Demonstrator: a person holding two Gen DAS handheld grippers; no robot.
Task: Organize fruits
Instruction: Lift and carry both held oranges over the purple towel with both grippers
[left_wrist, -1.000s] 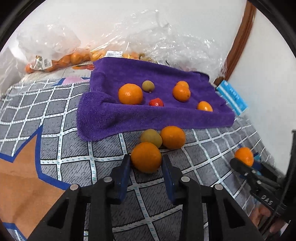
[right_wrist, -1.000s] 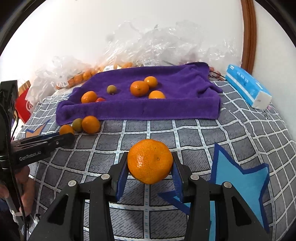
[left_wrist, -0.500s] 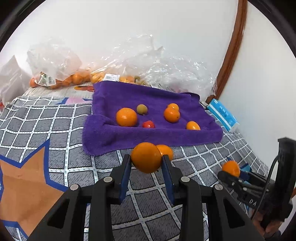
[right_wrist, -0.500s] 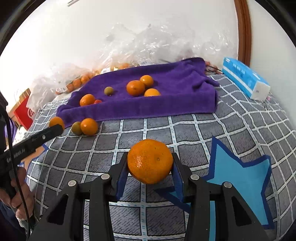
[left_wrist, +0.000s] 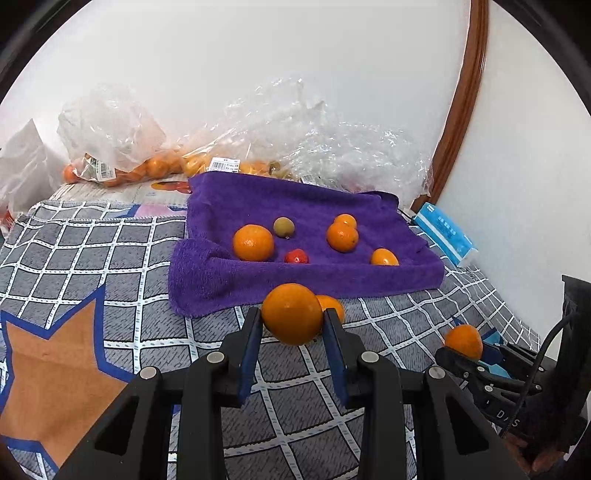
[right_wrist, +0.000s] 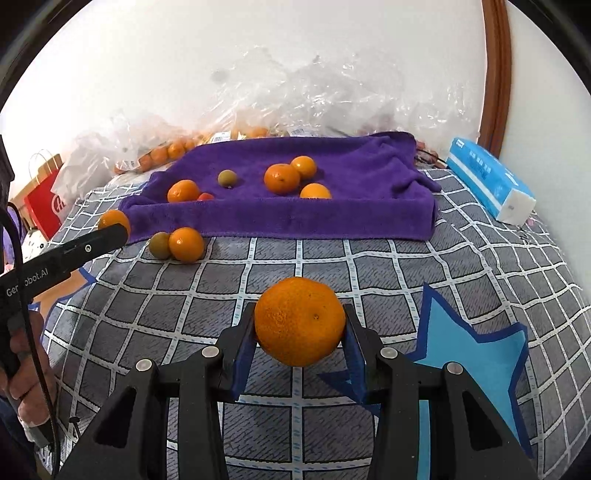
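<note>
My left gripper (left_wrist: 292, 325) is shut on an orange (left_wrist: 291, 314) and holds it above the checked cloth, in front of the purple towel (left_wrist: 314, 206). My right gripper (right_wrist: 300, 332) is shut on a larger orange (right_wrist: 300, 326), also lifted. The towel (right_wrist: 369, 173) carries several oranges, a green fruit (right_wrist: 227, 178) and a small red fruit (left_wrist: 296, 256). An orange (right_wrist: 185, 244) and a green fruit (right_wrist: 159, 245) lie on the cloth by the towel's near left corner. The right gripper's orange also shows in the left wrist view (left_wrist: 463, 340).
Plastic bags with more oranges (left_wrist: 155, 168) lie against the wall behind the towel. A blue tissue pack (right_wrist: 491, 184) lies right of the towel. A red paper bag (right_wrist: 46, 206) stands at the far left. The checked cloth (right_wrist: 332, 266) covers the surface.
My left gripper has lifted its orange off the cloth and risen, leaving the other orange and green fruit behind. My right gripper keeps its orange and has shifted slightly.
</note>
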